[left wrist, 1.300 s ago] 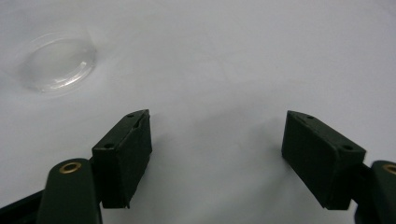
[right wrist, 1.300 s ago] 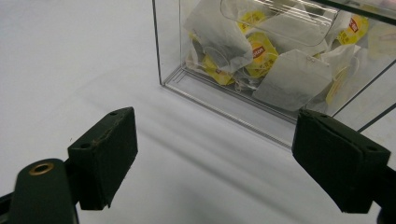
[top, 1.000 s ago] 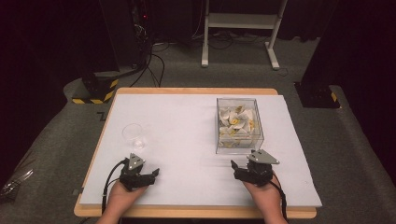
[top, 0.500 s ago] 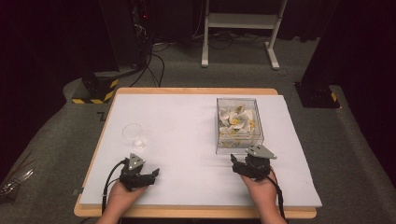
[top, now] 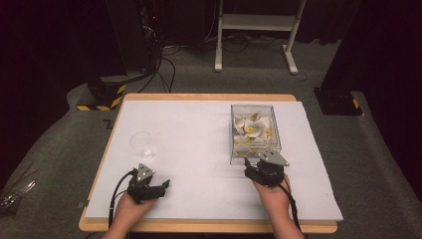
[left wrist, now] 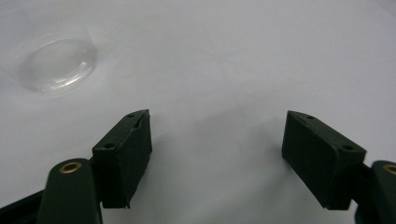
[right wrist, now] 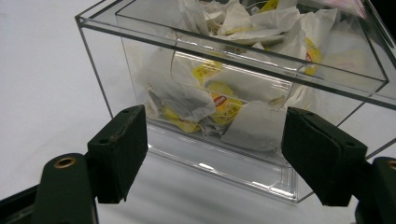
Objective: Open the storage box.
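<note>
Since a moment ago, right claw (top: 260,166) has crept up to the clear box (right wrist: 243,93) of tea bags (right wrist: 219,100), jaws spread wide and empty. Left claw (top: 161,186) rests released near the cup (top: 142,144). Pushing forward could shove the light box across the counter (top: 199,129).

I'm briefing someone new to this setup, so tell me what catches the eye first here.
The clear box crammed with white and yellow tea bags stands out on the right of the white table, with the right gripper open just in front of it. Far left, an empty clear cup stands beyond the open left gripper.
</note>
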`<state>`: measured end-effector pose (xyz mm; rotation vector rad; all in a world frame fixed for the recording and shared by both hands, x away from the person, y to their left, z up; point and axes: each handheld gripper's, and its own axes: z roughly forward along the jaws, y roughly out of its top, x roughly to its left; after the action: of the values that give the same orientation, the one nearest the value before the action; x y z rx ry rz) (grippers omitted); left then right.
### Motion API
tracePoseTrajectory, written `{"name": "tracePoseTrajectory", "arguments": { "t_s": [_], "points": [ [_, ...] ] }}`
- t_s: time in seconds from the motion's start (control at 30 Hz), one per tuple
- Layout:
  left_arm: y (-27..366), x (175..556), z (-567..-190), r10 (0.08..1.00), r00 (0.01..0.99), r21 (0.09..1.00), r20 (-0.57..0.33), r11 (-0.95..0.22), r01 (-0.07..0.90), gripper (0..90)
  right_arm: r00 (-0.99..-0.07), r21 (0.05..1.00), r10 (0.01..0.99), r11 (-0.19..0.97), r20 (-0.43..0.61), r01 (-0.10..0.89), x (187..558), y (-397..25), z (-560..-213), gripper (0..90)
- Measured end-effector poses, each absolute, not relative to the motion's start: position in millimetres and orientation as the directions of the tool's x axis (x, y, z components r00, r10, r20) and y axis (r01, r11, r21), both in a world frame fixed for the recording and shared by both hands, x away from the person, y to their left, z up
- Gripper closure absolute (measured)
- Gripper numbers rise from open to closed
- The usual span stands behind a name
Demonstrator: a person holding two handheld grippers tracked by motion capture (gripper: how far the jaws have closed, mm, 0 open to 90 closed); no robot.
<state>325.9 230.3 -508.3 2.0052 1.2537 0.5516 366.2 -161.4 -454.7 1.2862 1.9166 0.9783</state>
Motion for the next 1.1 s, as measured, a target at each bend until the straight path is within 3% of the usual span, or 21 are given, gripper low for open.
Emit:
{"name": "tracePoseTrajectory", "arguments": {
  "t_s": [1.1],
  "points": [
    [230.6, 326.0, -508.3, 0.896, 0.444, 0.746, -0.005, -0.292, 0.599, 24.5, -0.207, 0.846, 0.978, 0.140, -0.037, 0.514, 382.9, -149.1, -449.5, 30.7]
  ]
}}
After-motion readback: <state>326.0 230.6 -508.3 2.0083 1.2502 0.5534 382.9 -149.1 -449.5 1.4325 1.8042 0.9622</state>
